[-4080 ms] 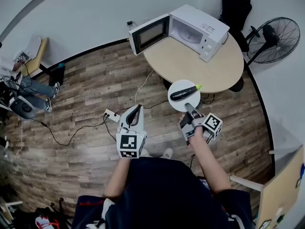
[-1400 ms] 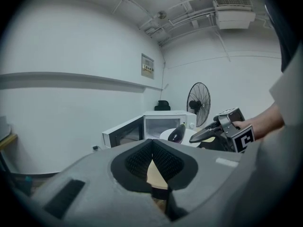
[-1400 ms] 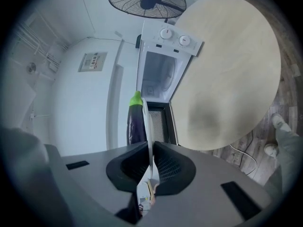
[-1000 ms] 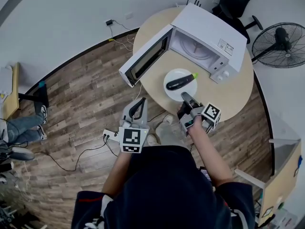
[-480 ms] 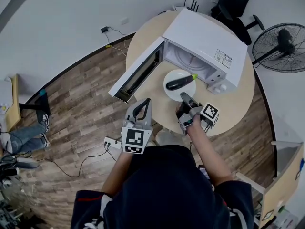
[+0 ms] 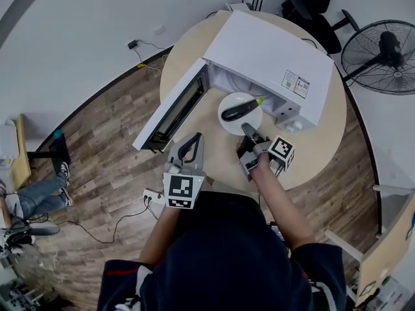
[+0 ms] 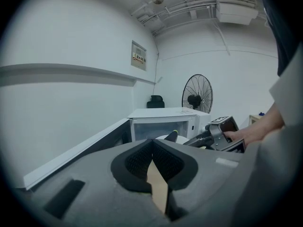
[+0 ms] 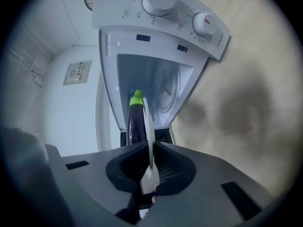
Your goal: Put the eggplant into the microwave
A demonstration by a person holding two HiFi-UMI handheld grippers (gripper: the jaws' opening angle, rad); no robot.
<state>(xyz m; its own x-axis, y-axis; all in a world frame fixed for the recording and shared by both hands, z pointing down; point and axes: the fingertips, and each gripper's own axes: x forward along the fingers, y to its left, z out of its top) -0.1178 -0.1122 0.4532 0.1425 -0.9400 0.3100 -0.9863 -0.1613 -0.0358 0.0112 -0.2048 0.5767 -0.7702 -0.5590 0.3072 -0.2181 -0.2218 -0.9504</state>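
A dark purple eggplant with a green tip lies on a white plate. My right gripper is shut on the plate's near rim and holds it just in front of the white microwave. The microwave's door hangs open to the left. In the right gripper view the plate shows edge-on between the pads, with the eggplant beside it and the microwave's cavity straight ahead. My left gripper hovers by the door's near end, shut with nothing in it; its pads meet at the tip.
The microwave stands on a round beige table. A black floor fan and a black chair stand behind the table. A power strip and cables lie on the wood floor to the left.
Both grippers have moved forward toward the microwave. The plate with the eggplant is now closer to the open cavity, and the left gripper has come up beside the door.
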